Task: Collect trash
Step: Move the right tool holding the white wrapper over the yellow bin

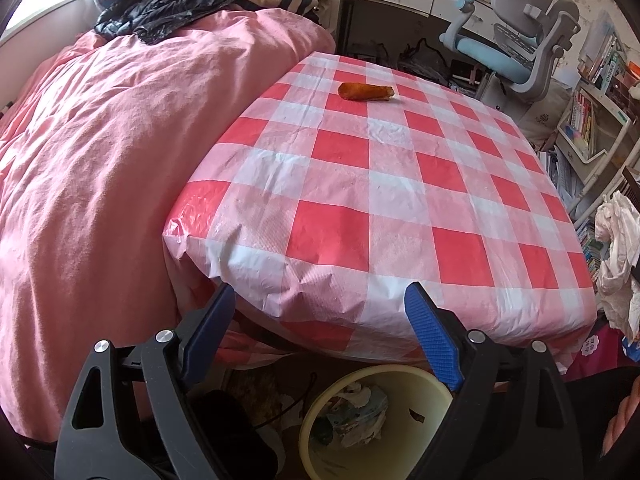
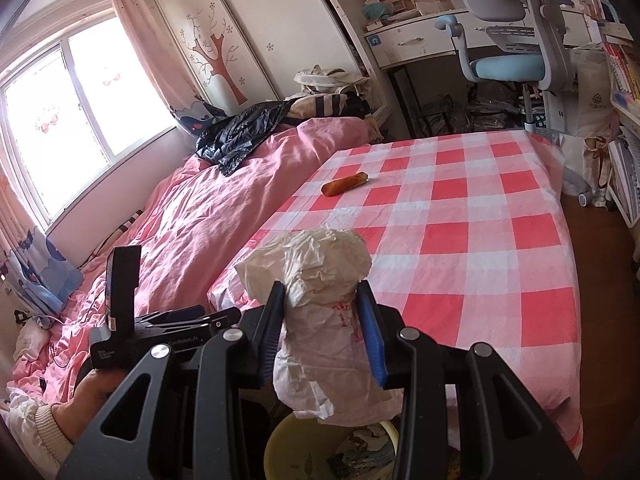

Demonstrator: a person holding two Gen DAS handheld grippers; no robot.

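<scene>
Right gripper [image 2: 320,332] clamped on crumpled white bag [image 2: 316,280] above yellow bin [image 2: 280,446], left gripper [image 1: 320,320] jaws wide, empty, over bin [image 1: 434,386], orange scrap [image 1: 366,91] on checkered table [image 1: 400,200].

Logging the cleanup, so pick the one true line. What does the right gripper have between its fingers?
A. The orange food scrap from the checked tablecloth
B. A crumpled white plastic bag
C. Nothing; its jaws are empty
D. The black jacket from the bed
B: in the right wrist view the right gripper is clamped on the crumpled white plastic bag, above the yellow bin; the orange scrap lies untouched on the tablecloth.
</scene>
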